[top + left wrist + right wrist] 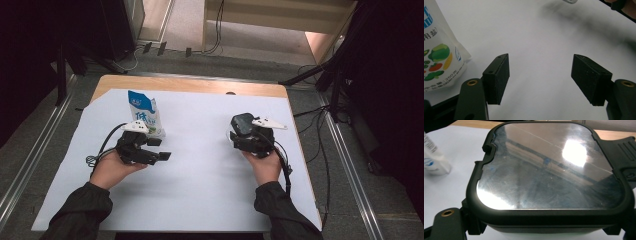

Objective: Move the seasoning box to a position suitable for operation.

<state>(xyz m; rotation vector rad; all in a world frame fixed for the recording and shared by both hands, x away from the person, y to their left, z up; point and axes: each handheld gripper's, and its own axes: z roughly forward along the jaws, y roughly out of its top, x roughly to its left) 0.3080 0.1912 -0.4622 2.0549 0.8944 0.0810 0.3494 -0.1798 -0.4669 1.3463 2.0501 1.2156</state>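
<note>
A white and blue pouch [145, 112] with printed vegetables stands upright on the white sheet [200, 180] at the left. My left gripper [159, 149] sits just to the right of and in front of it, jaws open with nothing between them. In the left gripper view the pouch [439, 55] is at the left, outside the open gripper [540, 60]. My right gripper [239, 134] is shut on a black box with a shiny metal lid [242, 122]. The box [549, 170] is close up in the right gripper view, with the pouch [434, 157] far left.
The sheet covers most of a wooden table [190, 84], whose bare edge shows at the back. Cables [310, 150] trail off the right side to the floor. Dark stands [335, 90] rise beside the table at the right, and a pale shelf unit [270, 20] is behind.
</note>
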